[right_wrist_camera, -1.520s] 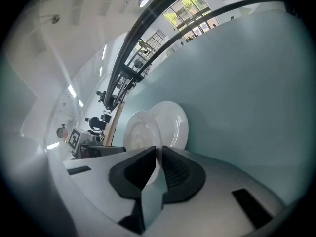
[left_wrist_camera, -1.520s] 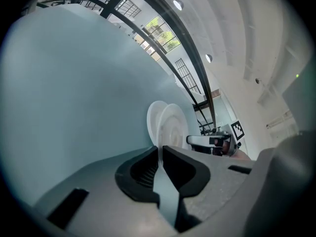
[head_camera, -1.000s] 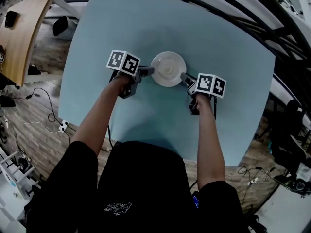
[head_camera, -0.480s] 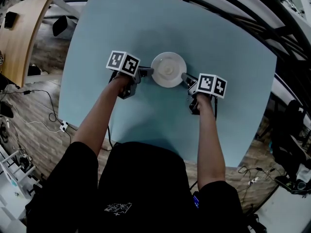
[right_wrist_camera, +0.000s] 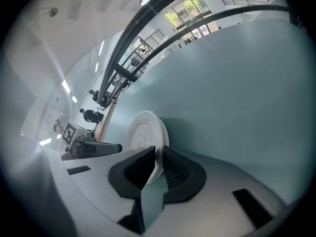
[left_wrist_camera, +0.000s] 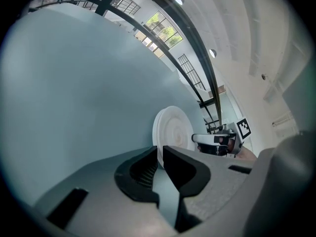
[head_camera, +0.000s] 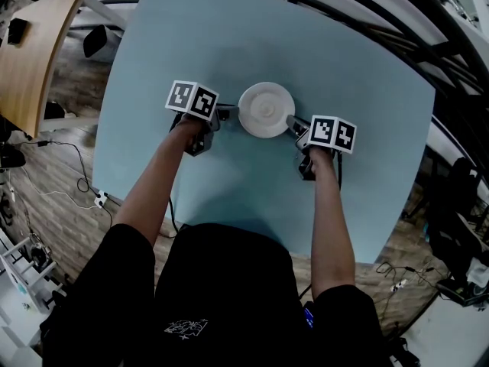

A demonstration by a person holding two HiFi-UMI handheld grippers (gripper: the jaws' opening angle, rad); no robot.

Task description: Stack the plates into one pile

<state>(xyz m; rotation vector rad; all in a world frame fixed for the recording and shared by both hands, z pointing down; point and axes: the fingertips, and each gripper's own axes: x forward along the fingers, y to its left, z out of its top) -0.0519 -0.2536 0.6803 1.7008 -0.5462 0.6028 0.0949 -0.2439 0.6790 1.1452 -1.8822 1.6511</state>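
A white round ceramic plate (head_camera: 266, 109) lies near the middle of the pale blue square table (head_camera: 153, 67), and both tools are on its rim from opposite sides. The left grey two-jaw gripper (head_camera: 228, 113) meets the plate at its 9 o'clock edge. In the left gripper view its jaws stand at a narrow gap with the white rim caught between their tips. The right grey two-jaw gripper (head_camera: 292, 122) comes in at the plate's 4 o'clock edge. In the right gripper view its ribbed pads are closed narrowly on the rim. Each tool carries a black-and-white marker cube, the left cube (head_camera: 193, 99) at the plate's 9 o'clock and the right cube (head_camera: 331, 134) at its 4 o'clock. Whether this is a single plate or a pile cannot be told.
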